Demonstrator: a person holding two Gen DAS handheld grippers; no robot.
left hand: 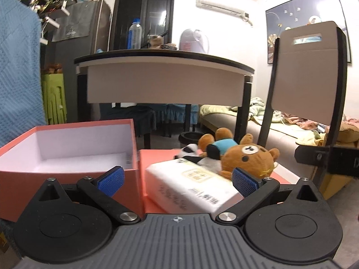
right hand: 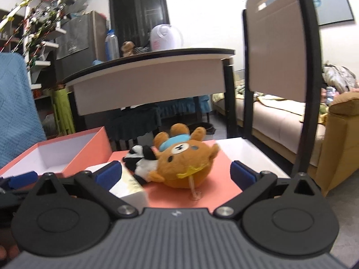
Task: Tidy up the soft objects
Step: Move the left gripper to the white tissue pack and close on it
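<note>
Packing the soft items calls for a low, centred approach, so that each is gathered between the pads and lifted clear of its neighbours before it goes left to the container. At far left stands the open salmon box (left hand: 67, 139), white-lined and, as far as the view shows, holding nothing. Just right of it, on the flat salmon lid (left hand: 157, 157), lies the white tissue pack (left hand: 193, 183), set at an angle. The left gripper (left hand: 177, 179) hovers low and level before it, jaws wide and holding nothing, one blue pad in front of the box's near corner, the other just ahead of the bear. To do this step well, it should probably straddle the pack across its short side and close gently, since the wrapper will give. Further right, the panda toy (right hand: 141, 159) is pressed against the brown bear (right hand: 186, 165), which lies on its back with its suction cup (right hand: 195, 196) trailing forward. The right gripper (right hand: 176, 173) faces the bear squarely, level, jaws spread wide, empty.
</note>
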